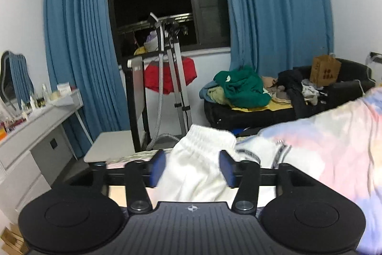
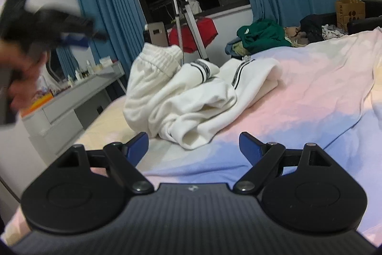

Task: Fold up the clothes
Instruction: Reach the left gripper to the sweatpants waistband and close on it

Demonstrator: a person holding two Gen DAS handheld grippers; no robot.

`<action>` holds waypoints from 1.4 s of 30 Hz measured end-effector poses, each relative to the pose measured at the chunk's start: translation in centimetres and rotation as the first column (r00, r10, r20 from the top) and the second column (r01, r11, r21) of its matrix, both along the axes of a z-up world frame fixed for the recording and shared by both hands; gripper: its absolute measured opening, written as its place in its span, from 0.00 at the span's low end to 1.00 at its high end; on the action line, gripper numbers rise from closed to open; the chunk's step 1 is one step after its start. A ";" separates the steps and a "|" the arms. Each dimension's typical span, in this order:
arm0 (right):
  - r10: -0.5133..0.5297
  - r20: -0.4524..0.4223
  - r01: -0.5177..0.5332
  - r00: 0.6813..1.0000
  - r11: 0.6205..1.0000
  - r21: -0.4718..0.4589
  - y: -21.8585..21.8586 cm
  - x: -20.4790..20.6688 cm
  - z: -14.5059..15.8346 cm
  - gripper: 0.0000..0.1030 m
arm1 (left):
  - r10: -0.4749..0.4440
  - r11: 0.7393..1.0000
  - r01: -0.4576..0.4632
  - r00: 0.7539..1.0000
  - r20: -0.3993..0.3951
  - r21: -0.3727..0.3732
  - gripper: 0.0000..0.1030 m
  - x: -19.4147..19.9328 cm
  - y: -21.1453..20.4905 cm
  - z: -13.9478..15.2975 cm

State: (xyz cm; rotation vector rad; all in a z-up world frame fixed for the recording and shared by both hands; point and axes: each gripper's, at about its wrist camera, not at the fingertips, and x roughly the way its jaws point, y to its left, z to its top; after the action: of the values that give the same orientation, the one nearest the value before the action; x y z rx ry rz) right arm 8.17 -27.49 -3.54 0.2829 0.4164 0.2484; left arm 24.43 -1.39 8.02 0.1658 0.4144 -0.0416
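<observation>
Trousers (image 2: pixel 191 97) heaped on bedsheet (image 2: pixel 310 97); green clothes (image 2: pixel 262 36) behind.

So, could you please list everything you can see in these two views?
white garment: one, white with dark-striped trim, crumpled on the bed
bedsheet: one, pastel pink, blue and cream, covering the bed
curtains: two, blue, flanking the dark window
clothes pile: one, green on top, on the black sofa
paper bag: one, brown, on the sofa
red garment: one, hanging below the window
dresser: one, grey, bottles on top, left wall
left gripper: black, jaws open, empty
right gripper: black, jaws open, empty
</observation>
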 end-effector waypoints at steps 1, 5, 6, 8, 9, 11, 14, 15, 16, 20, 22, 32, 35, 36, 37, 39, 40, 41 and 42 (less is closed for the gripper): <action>0.007 -0.020 -0.007 1.000 1.000 -0.011 0.2 0.4 -0.3 0.82 | 0.023 1.000 -0.023 1.000 -0.018 -0.014 0.58 1.9 -0.5 -0.2; 0.064 -0.081 -0.063 0.995 0.998 0.024 0.7 1.9 -2.1 0.82 | 0.124 0.986 -0.135 0.985 -0.120 -0.094 0.60 9.1 -0.8 -1.8; 0.081 -0.091 -0.079 0.993 0.997 0.026 0.9 2.3 -2.6 0.82 | 0.150 0.980 -0.167 0.977 -0.152 -0.111 0.60 10.6 -0.6 -2.3; 0.100 -0.109 -0.098 0.989 0.995 0.021 1.1 3.1 -3.3 0.82 | 0.195 0.960 -0.232 0.955 -0.224 -0.155 0.60 13.5 0.3 -3.1; 0.101 -0.114 -0.098 0.988 0.995 0.025 1.0 3.5 -3.7 0.82 | 0.220 0.944 -0.273 0.939 -0.264 -0.186 0.59 14.7 0.9 -3.4; 0.089 -0.130 -0.084 0.987 0.995 0.049 0.4 4.3 -4.3 0.82 | 0.265 0.905 -0.349 0.909 -0.321 -0.243 0.59 16.8 2.2 -3.8; 0.067 -0.195 -0.034 0.979 0.986 0.166 -1.2 5.5 -5.3 0.82 | 0.311 0.870 -0.426 0.865 -0.395 -0.249 0.59 19.5 3.4 -3.9; 0.062 -0.218 -0.017 0.974 0.978 0.206 -1.7 5.8 -5.7 0.82 | 0.318 0.857 -0.444 0.856 -0.408 -0.261 0.57 20.0 3.8 -3.6; 0.056 -0.235 0.000 0.970 0.972 0.235 -2.2 5.9 -5.9 0.82 | 0.319 0.845 -0.453 0.853 -0.413 -0.285 0.57 20.2 4.1 -3.2; 0.040 -0.273 0.050 0.961 0.948 0.315 -3.2 6.0 -6.4 0.82 | 0.309 0.854 -0.445 0.850 -0.427 -0.270 0.62 21.2 3.8 -1.9; 0.043 -0.279 0.051 0.959 0.947 0.319 -3.0 5.8 -6.4 0.82 | 0.314 0.858 -0.450 0.843 -0.438 -0.250 0.71 21.9 3.4 -2.0; 0.059 -0.268 0.021 0.962 0.957 0.289 -2.2 5.5 -6.3 0.83 | 0.321 0.906 -0.408 0.837 -0.443 -0.115 0.40 22.1 1.1 -3.6; 0.058 -0.247 0.004 0.967 0.970 0.241 -1.7 5.3 -6.2 0.82 | 0.309 0.915 -0.388 0.850 -0.427 -0.109 0.21 20.1 1.6 -3.4; 0.057 -0.240 -0.002 0.969 0.975 0.224 -1.5 5.2 -6.1 0.82 | 0.304 0.917 -0.383 0.855 -0.419 -0.115 0.18 19.1 1.9 -3.2; 0.050 -0.233 -0.003 0.971 0.980 0.200 -1.3 5.2 -6.1 0.82 | 0.300 0.921 -0.373 0.865 -0.402 -0.116 0.16 18.0 2.2 -2.8; 0.035 -0.219 -0.003 0.975 0.989 0.147 -1.0 5.1 -6.1 0.82 | 0.290 0.928 -0.353 0.884 -0.367 -0.117 0.11 15.6 2.8 -2.1; 0.033 -0.214 -0.004 0.976 0.991 0.134 -0.9 5.0 -6.0 0.82 | 0.284 0.931 -0.344 0.894 -0.347 -0.124 0.10 14.1 3.1 -1.8; 0.027 -0.205 0.000 0.978 0.992 0.129 -1.0 4.8 -5.8 0.82 | 0.278 0.931 -0.335 0.906 -0.319 -0.142 0.09 12.0 3.6 -1.4; 0.020 -0.195 0.005 0.981 0.992 0.126 -1.0 4.6 -5.5 0.82 | 0.271 0.932 -0.326 0.917 -0.291 -0.160 0.07 9.9 4.1 -1.1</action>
State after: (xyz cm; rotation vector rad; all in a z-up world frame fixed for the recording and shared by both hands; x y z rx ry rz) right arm 12.73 -28.51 -9.03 0.4317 0.5981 0.2553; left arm 34.35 2.70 6.93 -0.1119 0.6964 0.1991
